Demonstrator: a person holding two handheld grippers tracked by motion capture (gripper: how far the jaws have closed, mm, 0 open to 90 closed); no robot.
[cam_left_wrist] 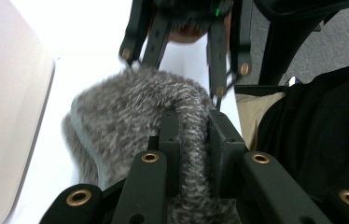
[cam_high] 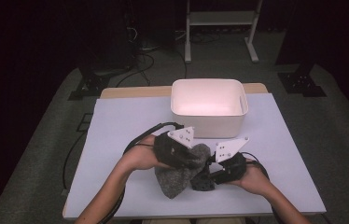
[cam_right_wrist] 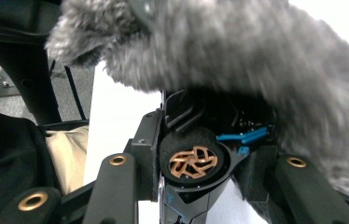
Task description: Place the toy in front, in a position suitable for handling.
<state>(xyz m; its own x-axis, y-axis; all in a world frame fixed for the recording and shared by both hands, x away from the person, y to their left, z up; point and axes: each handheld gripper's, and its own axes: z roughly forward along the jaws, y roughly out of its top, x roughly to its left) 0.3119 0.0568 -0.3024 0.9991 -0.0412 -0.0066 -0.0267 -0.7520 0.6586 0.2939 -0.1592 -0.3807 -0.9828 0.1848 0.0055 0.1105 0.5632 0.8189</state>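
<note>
A grey fuzzy cloth (cam_high: 177,179) hangs just above the white table sheet near the front edge. My left gripper (cam_high: 196,156) is shut on a fold of this cloth (cam_left_wrist: 130,112), pinched between its jaws (cam_left_wrist: 193,135). My right gripper (cam_high: 207,172) meets it from the right and is shut on a small black toy car (cam_high: 203,183). In the right gripper view the car's bronze-spoked wheel (cam_right_wrist: 193,161) sits between the jaws (cam_right_wrist: 200,154), with the cloth (cam_right_wrist: 238,51) draped over the car. The right gripper's jaws (cam_left_wrist: 182,46) show beyond the cloth in the left gripper view.
A white plastic bin (cam_high: 208,105) stands open at the back middle of the table, just behind both hands. Bare table sheet (cam_high: 116,135) lies to the left and right. Cables trail from the grippers off the table's left side.
</note>
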